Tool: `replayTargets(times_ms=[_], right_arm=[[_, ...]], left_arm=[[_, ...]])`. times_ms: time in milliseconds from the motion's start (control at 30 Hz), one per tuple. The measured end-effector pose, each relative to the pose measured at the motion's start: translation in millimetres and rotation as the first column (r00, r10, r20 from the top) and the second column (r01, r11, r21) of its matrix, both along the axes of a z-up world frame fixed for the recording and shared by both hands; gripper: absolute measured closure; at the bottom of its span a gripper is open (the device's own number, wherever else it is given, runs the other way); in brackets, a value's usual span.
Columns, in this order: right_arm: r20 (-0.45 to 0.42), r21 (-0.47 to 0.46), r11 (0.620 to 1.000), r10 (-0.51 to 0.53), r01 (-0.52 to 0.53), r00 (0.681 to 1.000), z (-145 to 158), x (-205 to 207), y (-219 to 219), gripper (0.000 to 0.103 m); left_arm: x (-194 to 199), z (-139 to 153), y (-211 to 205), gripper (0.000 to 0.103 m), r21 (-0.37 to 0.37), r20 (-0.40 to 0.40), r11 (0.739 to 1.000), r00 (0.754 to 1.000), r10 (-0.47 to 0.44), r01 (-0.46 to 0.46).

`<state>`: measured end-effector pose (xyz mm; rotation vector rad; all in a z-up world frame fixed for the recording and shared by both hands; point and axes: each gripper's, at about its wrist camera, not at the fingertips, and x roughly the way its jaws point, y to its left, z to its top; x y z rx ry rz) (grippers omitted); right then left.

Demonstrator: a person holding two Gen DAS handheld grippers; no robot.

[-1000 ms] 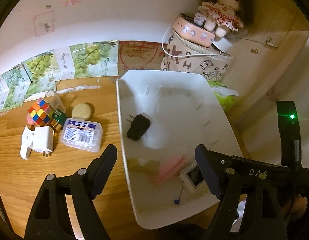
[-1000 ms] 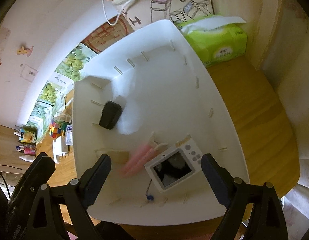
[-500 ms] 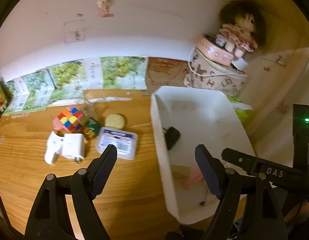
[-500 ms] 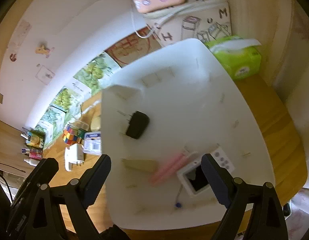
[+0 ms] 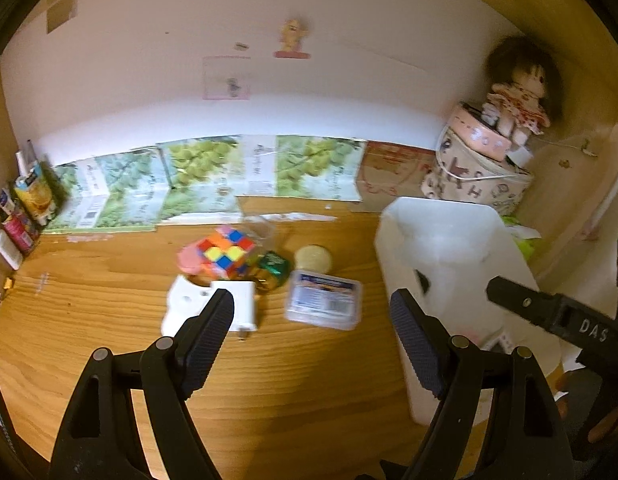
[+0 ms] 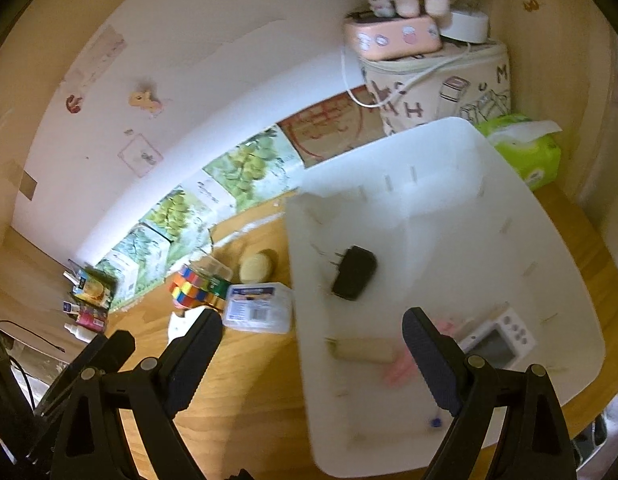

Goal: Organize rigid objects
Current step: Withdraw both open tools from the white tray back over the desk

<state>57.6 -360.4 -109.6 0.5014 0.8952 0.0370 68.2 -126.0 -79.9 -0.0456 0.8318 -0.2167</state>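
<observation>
A white bin [image 6: 509, 216] stands on the wooden table's right side; it also shows in the left wrist view [image 5: 449, 232]. Inside lie a black plug adapter [image 6: 355, 272], a small white camera [image 6: 497, 340], a tan cylinder [image 6: 365, 351] and a pink item [image 6: 401, 368]. Left of the bin lie a clear plastic box [image 5: 324, 300], a white charger [image 5: 213, 308], a colourful puzzle cube [image 5: 223, 252], a green foil item [image 5: 273, 270] and a beige round piece [image 5: 313, 258]. My left gripper [image 5: 311, 328] is open and empty over the table before the clear box. My right gripper [image 6: 309, 344] is open and empty above the bin's left edge.
A patterned pouch [image 5: 473, 176] with a pink case and a doll [image 5: 517, 96] stands at the back right. A green tissue pack [image 6: 525, 152] sits right of the bin. Fruit-print cartons [image 5: 189, 184] line the wall. Small bottles [image 5: 13, 224] stand far left.
Both grippers have pulled back and swung left, away from the bin. The left view now centres on the loose objects on the table. Nothing was taken hold of.
</observation>
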Motion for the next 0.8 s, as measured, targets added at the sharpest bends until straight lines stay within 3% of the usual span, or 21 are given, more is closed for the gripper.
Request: replayTargets(times_ms=[400, 800], right_arm=[[0.045, 0.008, 1.0, 0.009, -0.009, 0.999, 2.1, 4.9, 59.5, 0.01], [0.054, 0.002, 1.0, -0.004, 0.004, 0.999, -8.3, 6.4, 109.1, 0.01]], left_arm=[[2.4, -4.1, 67.8, 0.02, 0.071, -0.018, 0.995, 0.997, 0.077, -0.075], [12.3, -20.0, 117.8, 0.02, 0.117, -0.078, 0.991, 0.994, 0.07, -0.061]])
